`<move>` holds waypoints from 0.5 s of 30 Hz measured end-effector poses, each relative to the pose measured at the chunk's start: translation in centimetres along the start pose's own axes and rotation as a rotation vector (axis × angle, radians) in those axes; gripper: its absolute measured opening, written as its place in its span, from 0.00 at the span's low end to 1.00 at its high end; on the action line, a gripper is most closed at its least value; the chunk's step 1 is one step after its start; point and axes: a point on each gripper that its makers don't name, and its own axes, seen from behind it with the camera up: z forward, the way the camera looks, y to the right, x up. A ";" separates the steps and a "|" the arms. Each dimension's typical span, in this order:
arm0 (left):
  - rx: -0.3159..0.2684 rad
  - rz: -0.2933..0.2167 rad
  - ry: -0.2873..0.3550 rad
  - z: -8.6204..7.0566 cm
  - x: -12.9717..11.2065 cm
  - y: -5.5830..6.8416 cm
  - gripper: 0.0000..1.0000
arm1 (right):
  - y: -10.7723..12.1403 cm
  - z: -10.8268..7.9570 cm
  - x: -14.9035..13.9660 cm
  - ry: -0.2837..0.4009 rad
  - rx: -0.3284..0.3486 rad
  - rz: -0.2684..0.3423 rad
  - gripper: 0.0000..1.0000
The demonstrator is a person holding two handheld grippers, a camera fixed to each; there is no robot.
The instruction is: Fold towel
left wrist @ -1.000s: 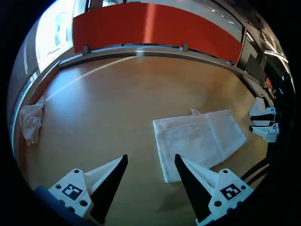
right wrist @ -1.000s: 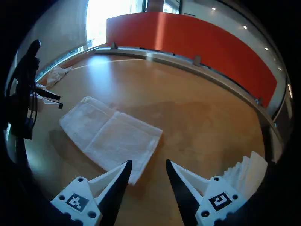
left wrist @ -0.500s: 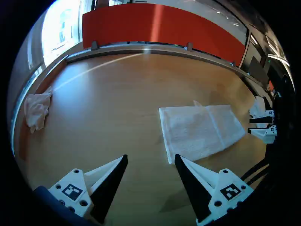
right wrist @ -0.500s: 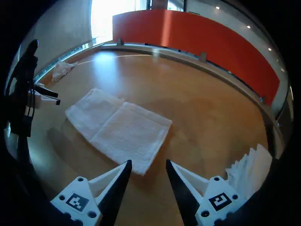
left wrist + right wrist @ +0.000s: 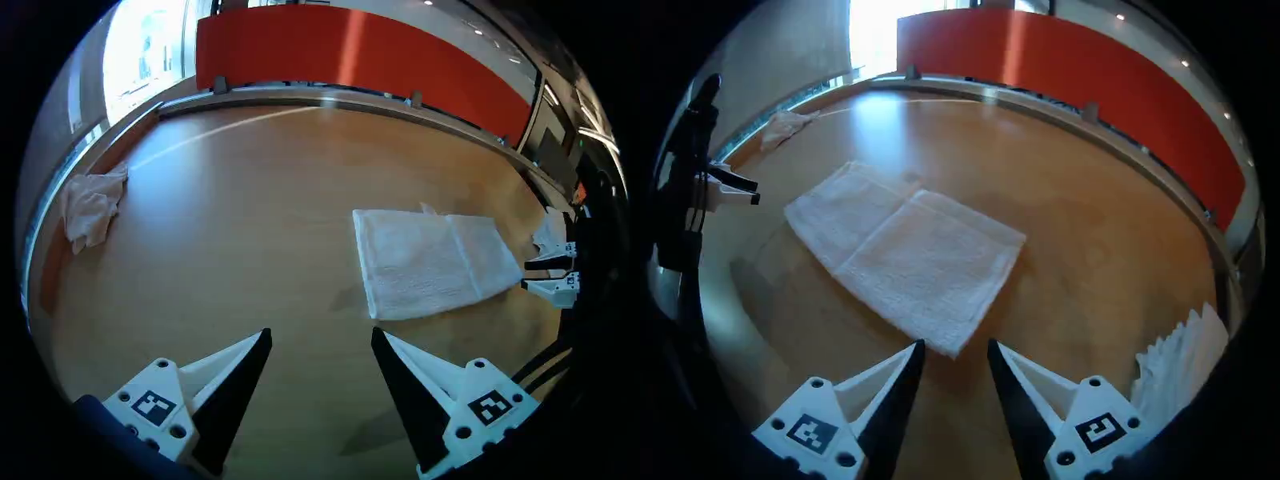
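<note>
The folded towel (image 5: pixel 432 262) is plain white, the tabletop (image 5: pixel 240 208) orange-brown wood, the upper-frame partition panel (image 5: pixel 352 48) solid red.

right gripper (image 5: pixel 526 274) is cut off at the picture's edge in the left gripper view, body lost in shadow. left gripper (image 5: pixel 756 194) in the right gripper view: jaws visible, rest a dark silhouette. white folded stack (image 5: pixel 1180 364) clipped by the edge. crumpled cloth (image 5: pixel 90 206) too small to identify. towel (image 5: pixel 432 260) underlayers hidden.
</note>
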 end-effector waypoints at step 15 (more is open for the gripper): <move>0.008 -0.010 -0.002 -0.7 -0.8 -0.7 0.92 | -0.5 0.5 -0.4 -0.022 0.056 -0.055 0.15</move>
